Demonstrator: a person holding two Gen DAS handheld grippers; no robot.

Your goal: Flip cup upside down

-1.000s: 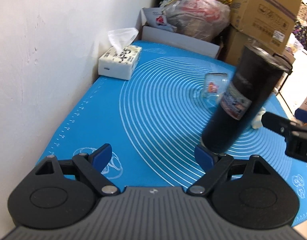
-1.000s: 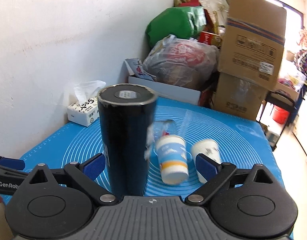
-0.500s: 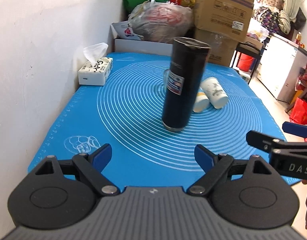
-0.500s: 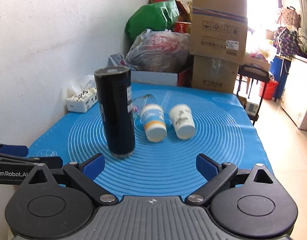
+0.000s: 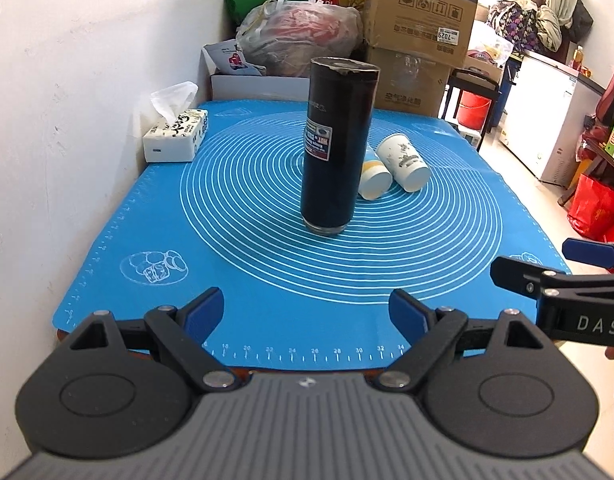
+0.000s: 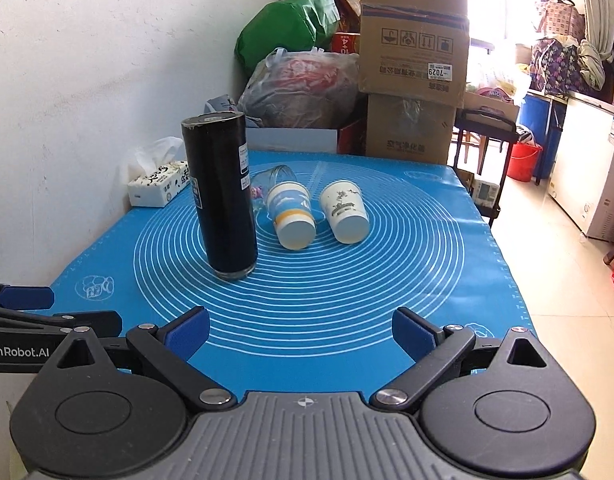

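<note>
You have pulled both tools back; the black cup (image 5: pixel 337 148) now stands inverted on the tabletop (image 5: pixel 267 300); left hand-held gripper (image 5: pixel 305 312) and right hand-held gripper (image 6: pixel 301 330) gape wide, holding nothing; flip looks complete.

Both shots are bright and sharp, no motion blur anywhere. Daylight pours in from the window (image 6: pixel 503 4) far right, blown out to pure white, and the floor (image 6: pixel 547 264) under it looks washed out too. The blue mat (image 5: pixel 267 280) is evenly lit, with just a soft sheen and a faint shadow beside the black tumbler (image 6: pixel 223 196). Heavy fisheye bending: the white wall (image 5: pixel 67 120) curves and the frame corners go dark.
</note>
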